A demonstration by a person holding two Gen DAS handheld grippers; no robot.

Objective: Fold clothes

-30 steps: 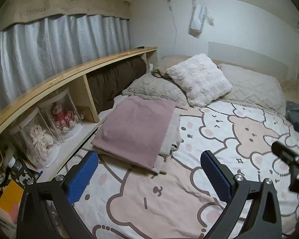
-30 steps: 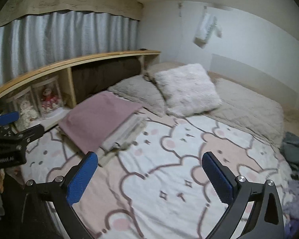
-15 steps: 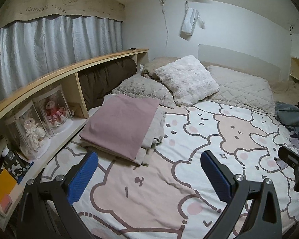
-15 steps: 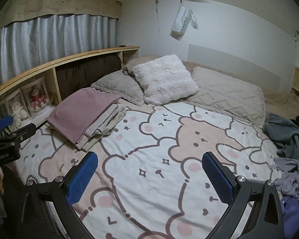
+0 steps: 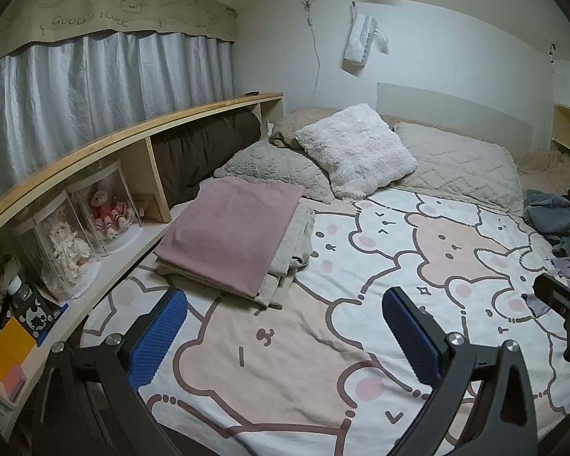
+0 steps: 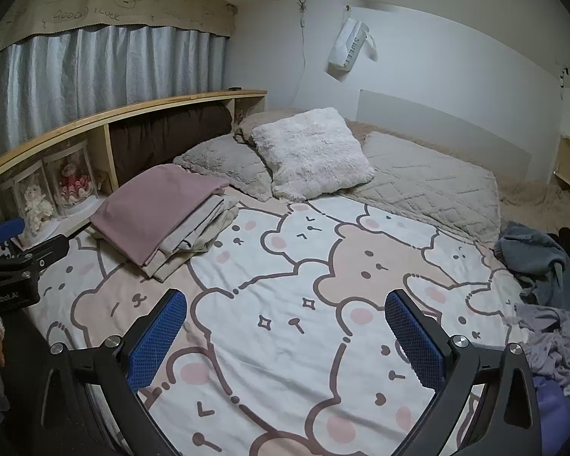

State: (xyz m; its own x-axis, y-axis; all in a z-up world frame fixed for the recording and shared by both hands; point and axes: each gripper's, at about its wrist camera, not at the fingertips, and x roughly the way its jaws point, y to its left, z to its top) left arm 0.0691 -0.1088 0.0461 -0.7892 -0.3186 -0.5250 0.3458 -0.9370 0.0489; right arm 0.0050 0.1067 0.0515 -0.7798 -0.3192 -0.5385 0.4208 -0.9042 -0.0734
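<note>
Nearest the cameras, the left gripper [image 5: 285, 336] and the right gripper [image 6: 285, 338] both hang above the bear-printed pink and white bedspread [image 6: 315, 288], blue-padded jaws spread wide, nothing between them.

Past the right gripper, at about three o'clock in its view, lies the loose heap of unfolded clothes: a crumpled lilac garment [image 6: 551, 338] just beside the right fingers, and a rumpled grey-blue garment [image 6: 532, 254] beyond it at two o'clock. The heap runs along the bed's right edge, so the right gripper is clearly nearer, and I judge the next reach falls to it.

At ten o'clock, well apart from the heap, sits the finished stack of folded clothes topped by a mauve cloth [image 5: 228, 231], by the wooden shelf [image 5: 125, 140].
</note>
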